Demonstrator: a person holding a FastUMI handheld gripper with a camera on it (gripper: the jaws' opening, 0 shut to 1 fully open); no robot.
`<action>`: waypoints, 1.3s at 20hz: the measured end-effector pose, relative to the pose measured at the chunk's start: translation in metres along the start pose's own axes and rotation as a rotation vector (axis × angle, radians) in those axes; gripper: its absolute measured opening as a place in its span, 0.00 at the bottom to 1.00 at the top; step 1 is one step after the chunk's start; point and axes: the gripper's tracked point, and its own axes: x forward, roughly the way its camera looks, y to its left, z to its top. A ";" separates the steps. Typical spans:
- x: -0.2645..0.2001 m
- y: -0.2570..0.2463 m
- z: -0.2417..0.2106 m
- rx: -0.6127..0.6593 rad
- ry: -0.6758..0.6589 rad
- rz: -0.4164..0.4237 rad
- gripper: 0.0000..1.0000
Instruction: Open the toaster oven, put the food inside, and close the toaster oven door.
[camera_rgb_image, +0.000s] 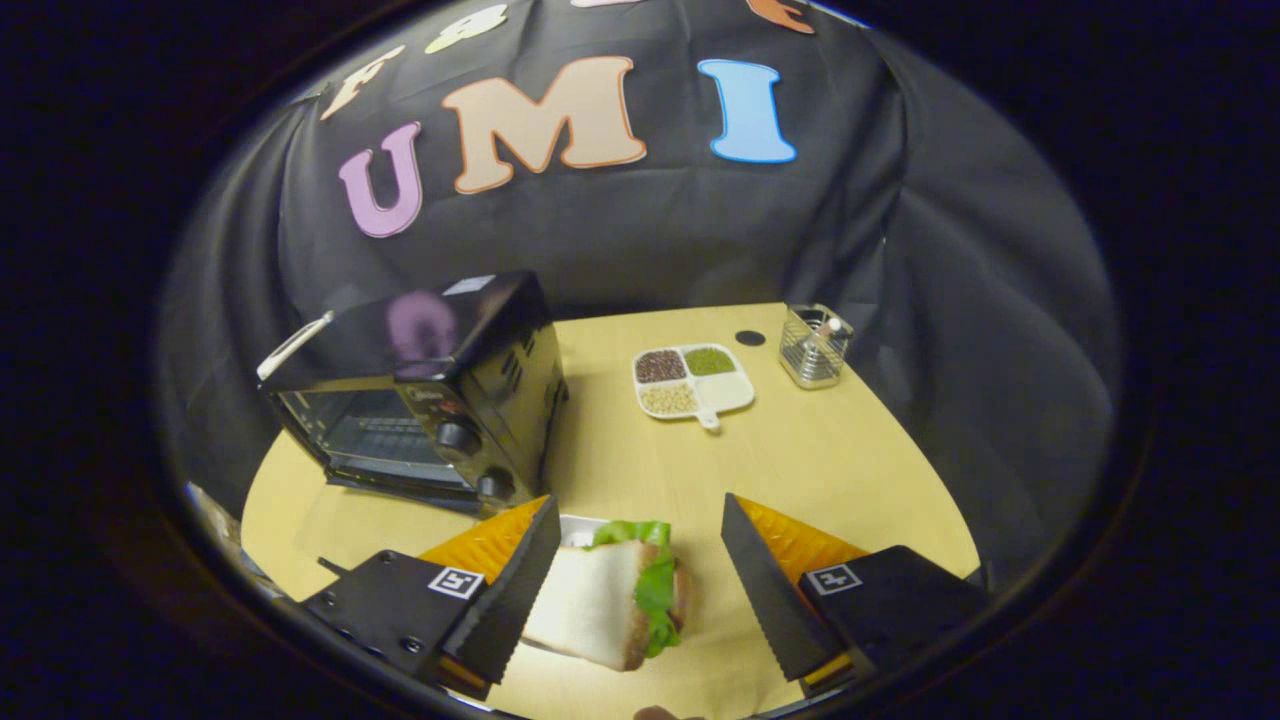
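Observation:
A sandwich (610, 600) of white bread and green lettuce lies on a white plate (580, 526) near the table's front edge. My gripper (640, 505) is open, with one finger on each side of the sandwich. The left finger sits close against the bread and the right finger stands well apart from it. The black toaster oven (430, 390) stands beyond the left finger, angled leftward. Its glass door looks shut, with the pale handle (295, 345) at the top. Two knobs (455, 436) show on its front panel.
A white divided dish (692, 382) of grains and beans sits mid-table beyond the fingers. A small metal mesh holder (815, 347) stands at the far right, next to a black round spot (749, 338). The wooden table (820, 460) ends at the black cloth wall.

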 end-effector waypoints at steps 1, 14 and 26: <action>0.003 -0.002 -0.012 0.012 0.027 0.000 1.00; 0.013 0.020 -0.057 0.287 0.167 0.102 0.66; -0.034 0.086 -0.002 0.424 0.108 0.240 0.32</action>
